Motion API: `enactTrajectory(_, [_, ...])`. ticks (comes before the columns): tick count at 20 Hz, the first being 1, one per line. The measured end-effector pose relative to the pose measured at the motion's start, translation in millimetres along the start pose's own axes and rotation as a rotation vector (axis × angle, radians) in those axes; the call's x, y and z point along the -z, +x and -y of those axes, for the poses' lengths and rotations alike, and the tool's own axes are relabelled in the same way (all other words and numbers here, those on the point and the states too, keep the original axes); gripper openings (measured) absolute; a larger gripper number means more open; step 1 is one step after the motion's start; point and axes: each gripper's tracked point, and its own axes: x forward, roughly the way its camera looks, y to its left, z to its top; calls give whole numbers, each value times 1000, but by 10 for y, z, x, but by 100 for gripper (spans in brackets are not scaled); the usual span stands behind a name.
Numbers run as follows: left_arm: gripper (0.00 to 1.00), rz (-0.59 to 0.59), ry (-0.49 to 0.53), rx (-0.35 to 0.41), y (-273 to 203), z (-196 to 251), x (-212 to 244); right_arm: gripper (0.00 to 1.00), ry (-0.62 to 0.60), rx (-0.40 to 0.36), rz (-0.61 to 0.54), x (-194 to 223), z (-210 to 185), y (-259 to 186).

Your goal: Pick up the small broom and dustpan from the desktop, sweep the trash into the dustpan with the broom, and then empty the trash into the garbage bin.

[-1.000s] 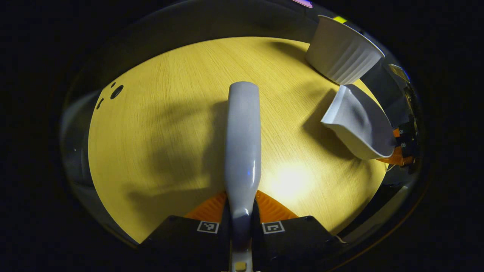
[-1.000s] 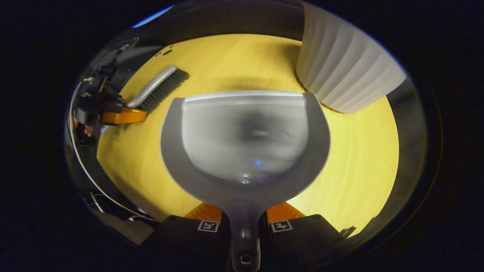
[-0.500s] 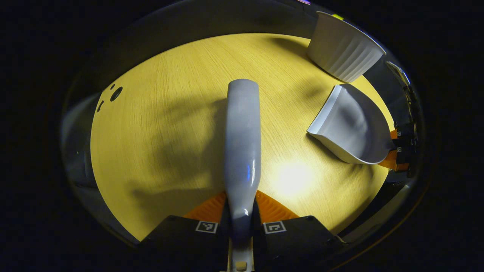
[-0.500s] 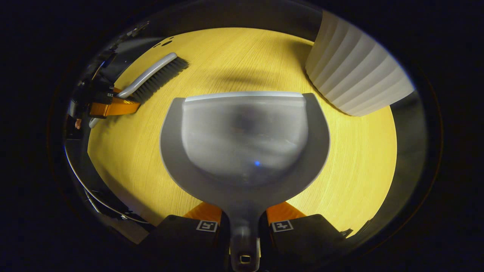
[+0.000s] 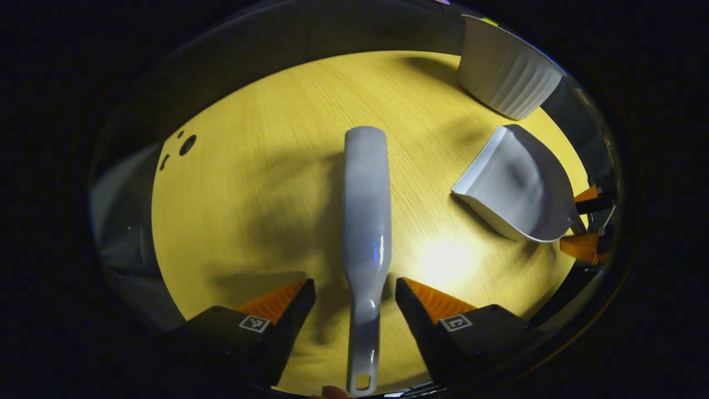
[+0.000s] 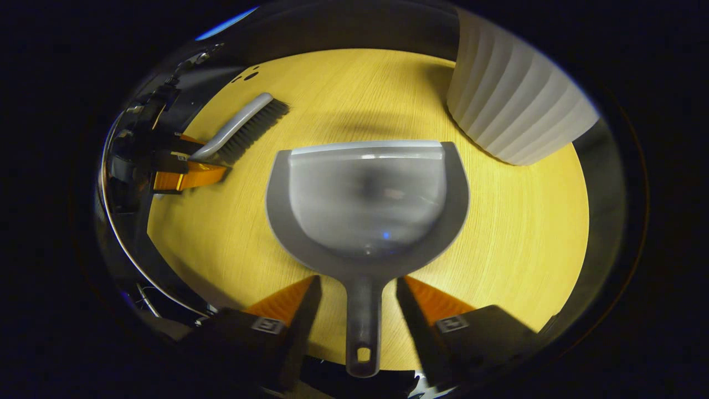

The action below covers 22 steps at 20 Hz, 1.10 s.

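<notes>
Grey plastic broom [image 5: 365,221] and dustpan [image 6: 366,205] lie flat on the yellow desktop [image 5: 266,183].
Left gripper [image 5: 354,299] and right gripper [image 6: 357,296] spread wide, straddling each handle untouched; ribbed white bin [image 6: 515,105] beside the pan.

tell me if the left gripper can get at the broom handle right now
Probably yes: the left gripper is open with the broom handle lying between its fingers on the table, nothing in the way.

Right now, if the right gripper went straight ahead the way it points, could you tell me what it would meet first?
Probably the dustpan: its handle lies between the open right gripper fingers, pan straight ahead. The ribbed white bin stands farther off to the right.
</notes>
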Motion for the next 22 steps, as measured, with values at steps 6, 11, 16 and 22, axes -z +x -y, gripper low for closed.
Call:
enactTrajectory(6, [97,155,-4,-81,-413,-32,-185,100,51,-24,168,-176,-86,-424])
enactTrajectory(11, [96,413,-67,-102,-1032,102,-520,100,85,-13,436,-691,12,-995])
enactTrajectory(16, [96,724,-115,-134,-1933,168,-974,100,32,96,679,-1164,201,-1647])
enactTrajectory(22, [96,1013,-151,-159,-3003,288,-1338,100,-12,193,913,-1589,184,-2611])
